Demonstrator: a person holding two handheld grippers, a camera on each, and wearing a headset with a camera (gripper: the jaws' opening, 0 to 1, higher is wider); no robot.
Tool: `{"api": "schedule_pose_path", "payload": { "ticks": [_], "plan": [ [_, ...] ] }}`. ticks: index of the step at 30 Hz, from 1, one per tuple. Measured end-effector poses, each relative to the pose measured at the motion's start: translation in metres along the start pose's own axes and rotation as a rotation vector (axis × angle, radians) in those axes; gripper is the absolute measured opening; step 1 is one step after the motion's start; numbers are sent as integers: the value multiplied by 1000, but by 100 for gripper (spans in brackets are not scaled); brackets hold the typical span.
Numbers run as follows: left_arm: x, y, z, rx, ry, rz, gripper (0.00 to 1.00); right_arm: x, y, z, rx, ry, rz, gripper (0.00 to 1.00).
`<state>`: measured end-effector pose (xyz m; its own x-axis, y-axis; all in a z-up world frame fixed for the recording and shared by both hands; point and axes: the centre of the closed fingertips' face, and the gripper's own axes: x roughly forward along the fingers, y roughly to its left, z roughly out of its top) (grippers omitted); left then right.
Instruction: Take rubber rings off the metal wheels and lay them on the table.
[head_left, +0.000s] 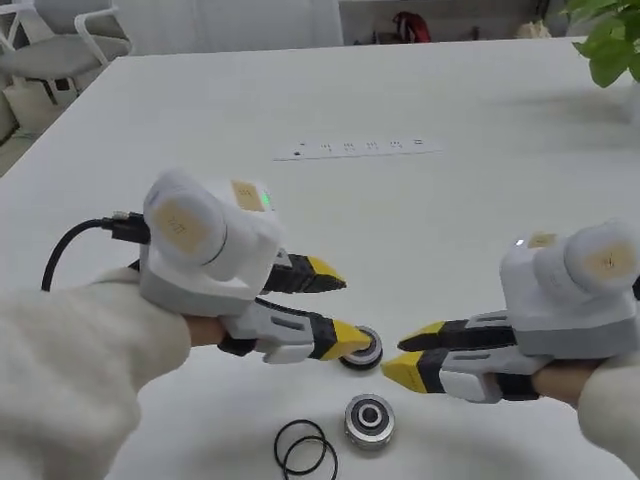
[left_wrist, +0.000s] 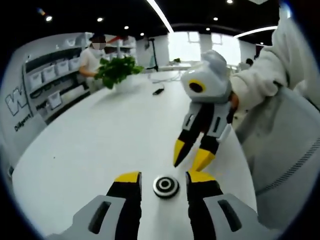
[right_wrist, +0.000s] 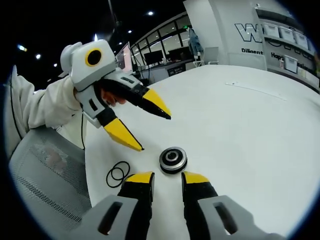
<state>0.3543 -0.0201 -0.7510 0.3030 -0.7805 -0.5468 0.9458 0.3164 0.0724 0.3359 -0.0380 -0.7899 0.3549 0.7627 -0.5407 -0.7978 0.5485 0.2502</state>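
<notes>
Two grippers with parted jaws, the left gripper (head_left: 350, 312) and right gripper (head_left: 393, 357), flank one metal wheel (head_left: 365, 352) on the table (head_left: 420, 220); two rubber rings (head_left: 305, 447) lie free nearby. Wall lettering (right_wrist: 248, 34) reads "W" and "Diligen…".

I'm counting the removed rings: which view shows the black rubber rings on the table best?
The head view: the two rubber rings lie overlapping on the table, large and sharp, beside a metal wheel. The right gripper view shows them smaller, beside its own jaws.
</notes>
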Motion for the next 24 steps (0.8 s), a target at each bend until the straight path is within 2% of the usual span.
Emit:
{"api": "schedule_pose_path", "payload": {
  "ticks": [4,10,17,20,24],
  "plan": [
    [10,5,-11,-37,10,37,31,6,-1,-3,-6,0,-11,20],
    [17,4,-19,-87,-1,35,25,9,-6,-4,-3,-6,-23,21],
    [27,-1,-27,-90,21,32,21,12,-9,-4,20,-16,-25,20],
    [29,0,-29,-79,30,40,16,14,-8,-4,17,-18,-20,19],
    [30,1,-30,-105,27,43,17,15,-9,-5,7,-13,-24,19]
  ]
}}
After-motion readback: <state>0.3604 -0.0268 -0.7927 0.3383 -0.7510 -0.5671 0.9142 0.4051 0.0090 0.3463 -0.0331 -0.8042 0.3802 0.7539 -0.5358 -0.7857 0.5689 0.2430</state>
